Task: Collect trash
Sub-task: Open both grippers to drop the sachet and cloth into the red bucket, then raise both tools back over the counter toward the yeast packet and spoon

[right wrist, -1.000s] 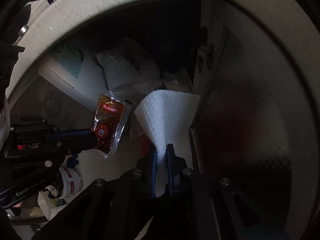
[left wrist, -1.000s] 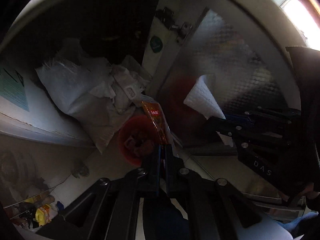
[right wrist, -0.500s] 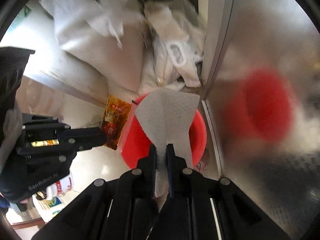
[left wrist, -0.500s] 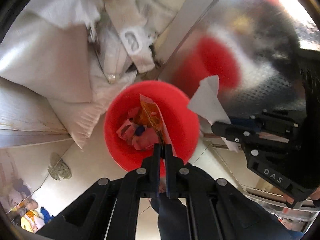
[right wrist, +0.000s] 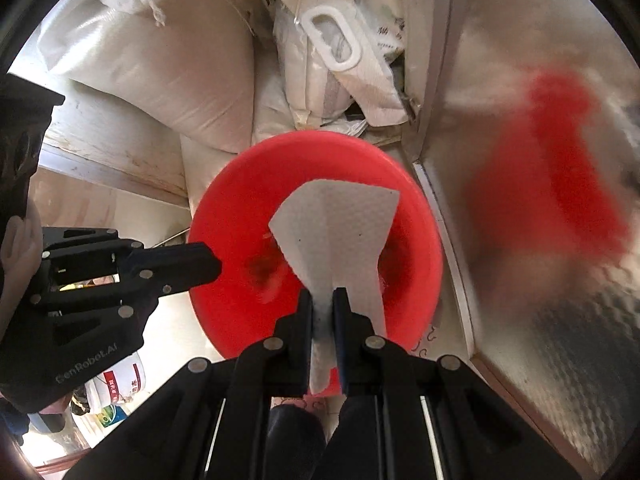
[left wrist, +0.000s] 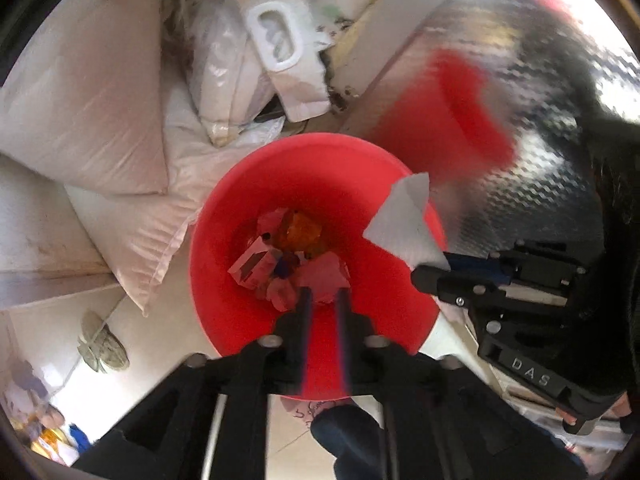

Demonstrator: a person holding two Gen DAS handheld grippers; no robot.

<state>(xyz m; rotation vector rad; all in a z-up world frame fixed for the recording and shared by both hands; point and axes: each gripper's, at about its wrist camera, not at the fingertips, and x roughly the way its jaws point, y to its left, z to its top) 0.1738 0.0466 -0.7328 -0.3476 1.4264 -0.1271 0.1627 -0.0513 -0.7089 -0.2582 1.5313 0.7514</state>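
Both grippers have dropped right over the red bin (left wrist: 248, 320); the left gripper (left wrist: 323, 294) is opening, nothing between its jaws now, and the orange packet (left wrist: 302, 232) it carried lies among the scraps in the bin. The right gripper (right wrist: 323, 300) still pinches the paper towel (right wrist: 340, 228) above the bin's middle; white sacks (right wrist: 160, 64) crowd the bin's far rim, a metal panel (right wrist: 520, 320) hems its right side, bare floor (left wrist: 52, 332) lies to its left.

Big white woven sacks (left wrist: 84, 108) slump against each other up top, and a smaller bag with a white plastic carry handle (left wrist: 276, 36) is wedged beside them. To the right stands a shiny textured metal panel (right wrist: 552, 320), a blurred red reflection in it. Pale tiled floor (left wrist: 48, 336) below, a grubby rag (left wrist: 102, 346) lying on it. A white tub with a red label (right wrist: 120, 384) sits at lower left.
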